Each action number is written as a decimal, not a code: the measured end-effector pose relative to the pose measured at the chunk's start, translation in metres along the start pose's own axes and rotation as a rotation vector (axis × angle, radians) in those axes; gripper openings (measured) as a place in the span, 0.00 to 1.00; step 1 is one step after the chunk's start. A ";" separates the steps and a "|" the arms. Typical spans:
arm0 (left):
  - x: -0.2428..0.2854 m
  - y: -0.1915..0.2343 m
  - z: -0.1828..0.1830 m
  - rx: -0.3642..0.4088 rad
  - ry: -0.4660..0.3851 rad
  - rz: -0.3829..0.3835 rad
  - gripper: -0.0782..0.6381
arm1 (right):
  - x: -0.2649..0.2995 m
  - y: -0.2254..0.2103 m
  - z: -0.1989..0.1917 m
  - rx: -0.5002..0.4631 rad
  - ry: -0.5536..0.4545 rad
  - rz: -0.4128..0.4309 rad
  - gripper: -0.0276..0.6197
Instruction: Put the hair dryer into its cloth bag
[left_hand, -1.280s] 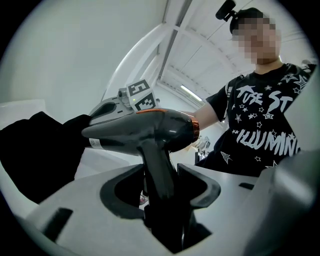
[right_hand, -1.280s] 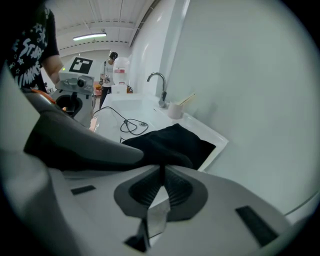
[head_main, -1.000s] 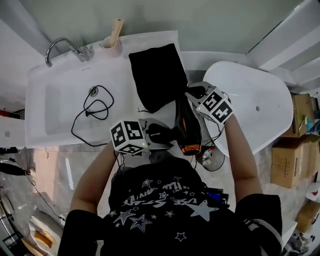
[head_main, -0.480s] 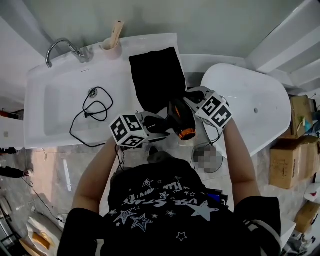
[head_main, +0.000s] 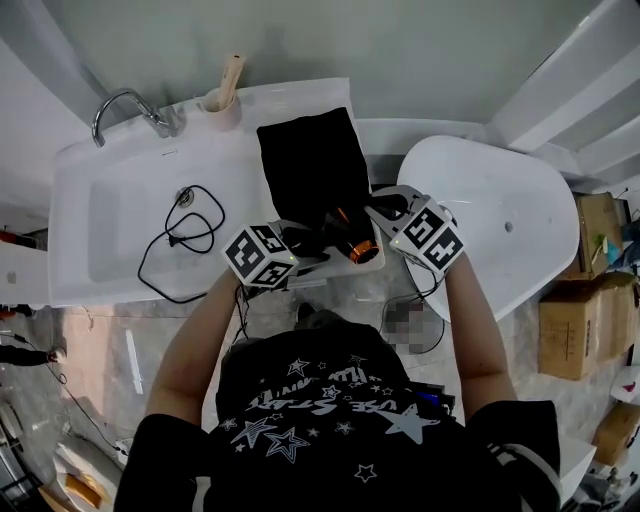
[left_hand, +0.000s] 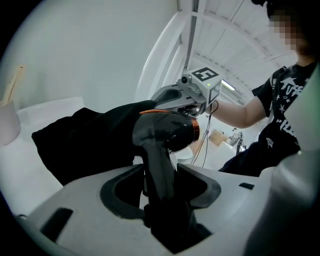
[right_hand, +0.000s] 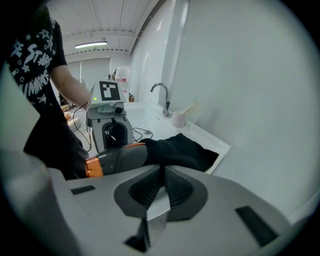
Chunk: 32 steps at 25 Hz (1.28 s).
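The black cloth bag (head_main: 312, 165) lies flat on the white counter, its mouth toward me. The black hair dryer (head_main: 340, 238) has an orange ring (head_main: 362, 250) at its rear and its front end sits at the bag's mouth. My left gripper (head_main: 305, 245) is shut on the dryer's handle (left_hand: 159, 170), which stands between the jaws in the left gripper view. My right gripper (head_main: 377, 207) is shut on the bag's edge (right_hand: 161, 167) and lifts the cloth over the dryer's barrel (right_hand: 120, 157). How deep the nozzle reaches is hidden by the cloth.
A white sink (head_main: 110, 250) with a faucet (head_main: 125, 105) lies left of the bag, with a black cord (head_main: 185, 225) looped in the basin. A cup (head_main: 222, 100) stands at the back. A white oval tub (head_main: 510, 220) is at the right, cardboard boxes (head_main: 585, 300) beyond.
The left gripper carried the dryer up and toward the bag's mouth and turned it, so the orange end swung up from near my body. The right gripper stayed put on the bag.
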<state>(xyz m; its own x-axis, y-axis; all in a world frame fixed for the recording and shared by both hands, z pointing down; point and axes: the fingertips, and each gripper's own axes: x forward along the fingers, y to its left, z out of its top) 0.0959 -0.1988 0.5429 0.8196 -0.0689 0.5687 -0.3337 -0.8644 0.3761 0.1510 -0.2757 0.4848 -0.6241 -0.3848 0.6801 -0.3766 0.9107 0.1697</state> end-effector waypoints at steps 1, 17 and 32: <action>0.000 0.005 0.000 -0.011 0.005 0.016 0.41 | -0.002 0.002 0.002 0.001 -0.007 -0.002 0.07; -0.005 0.074 0.016 -0.255 -0.050 0.281 0.41 | -0.003 0.005 0.012 -0.014 -0.083 -0.100 0.07; -0.010 0.130 0.037 -0.452 -0.168 0.450 0.41 | 0.014 0.017 0.006 -0.010 -0.083 -0.100 0.07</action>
<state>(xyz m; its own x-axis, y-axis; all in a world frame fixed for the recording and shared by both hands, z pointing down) 0.0616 -0.3294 0.5591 0.6037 -0.4833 0.6340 -0.7935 -0.4412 0.4192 0.1314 -0.2668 0.4929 -0.6380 -0.4849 0.5982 -0.4337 0.8682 0.2411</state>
